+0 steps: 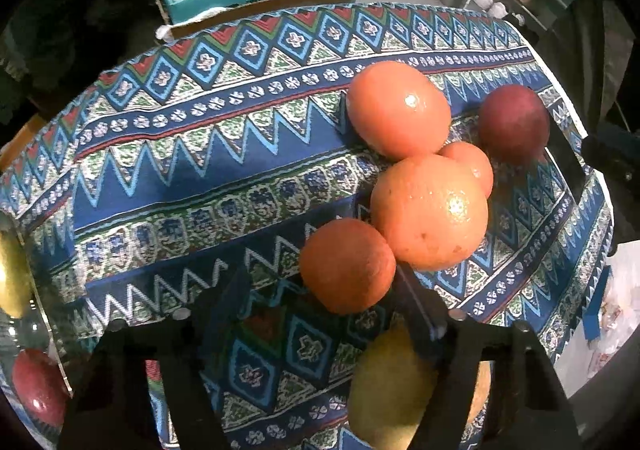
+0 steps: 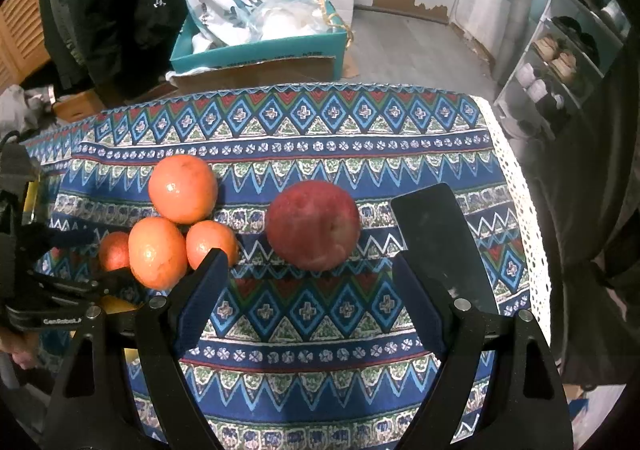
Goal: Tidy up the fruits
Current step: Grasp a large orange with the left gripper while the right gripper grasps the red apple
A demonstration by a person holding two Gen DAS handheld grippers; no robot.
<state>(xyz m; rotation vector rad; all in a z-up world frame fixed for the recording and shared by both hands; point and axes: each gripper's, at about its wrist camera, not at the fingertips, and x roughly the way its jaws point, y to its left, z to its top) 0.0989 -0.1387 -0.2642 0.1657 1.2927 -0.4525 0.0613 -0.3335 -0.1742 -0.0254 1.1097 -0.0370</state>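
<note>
Yellow fruit (image 1: 390, 382) left view only, right claw (image 2: 308, 278) spread wide

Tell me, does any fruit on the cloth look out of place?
Only the red apple: it sits alone, apart from the cluster of oranges, between the open right gripper's fingers. Nothing looks spilled or damaged.

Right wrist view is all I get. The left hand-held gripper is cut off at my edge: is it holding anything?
Observer: No. The left hand-held gripper is open, with the nearest orange between its fingers, not clamped.
Operator: And the yellow sliver under it?
Observer: That's a yellow fruit lying on the patterned cloth, partly hidden behind one of that gripper's fingers.
</note>
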